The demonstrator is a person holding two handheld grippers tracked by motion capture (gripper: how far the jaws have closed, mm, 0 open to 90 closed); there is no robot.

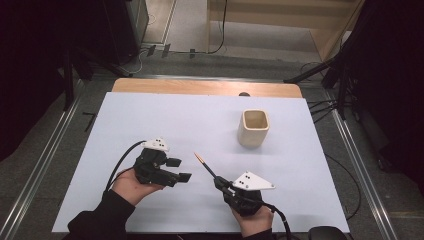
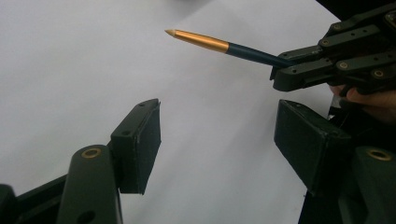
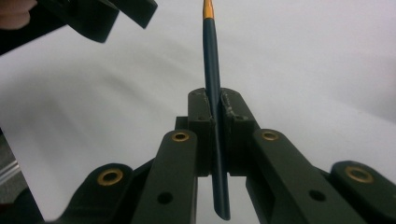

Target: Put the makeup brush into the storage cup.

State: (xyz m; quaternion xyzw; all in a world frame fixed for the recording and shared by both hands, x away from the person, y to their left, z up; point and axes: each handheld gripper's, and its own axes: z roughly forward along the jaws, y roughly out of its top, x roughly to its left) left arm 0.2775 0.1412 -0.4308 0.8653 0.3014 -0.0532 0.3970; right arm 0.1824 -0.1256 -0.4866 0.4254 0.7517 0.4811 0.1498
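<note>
I had the right gripper [image 1: 220, 183] clamped on the pen [image 1: 206, 165], tip aimed at 11 o'clock, left gripper [image 1: 179, 169] spread wide and empty beside it, cup [image 1: 254, 128] at 1 o'clock still empty, so my guess: pickup done, drop-in left.

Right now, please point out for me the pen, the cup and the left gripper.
pen [image 2: 243, 49], left gripper view, on its dark barrel beside the gold tip.
cup [image 1: 253, 136], high view, on its front wall.
left gripper [image 1: 179, 169], high view, midway between its open jaws.
</note>
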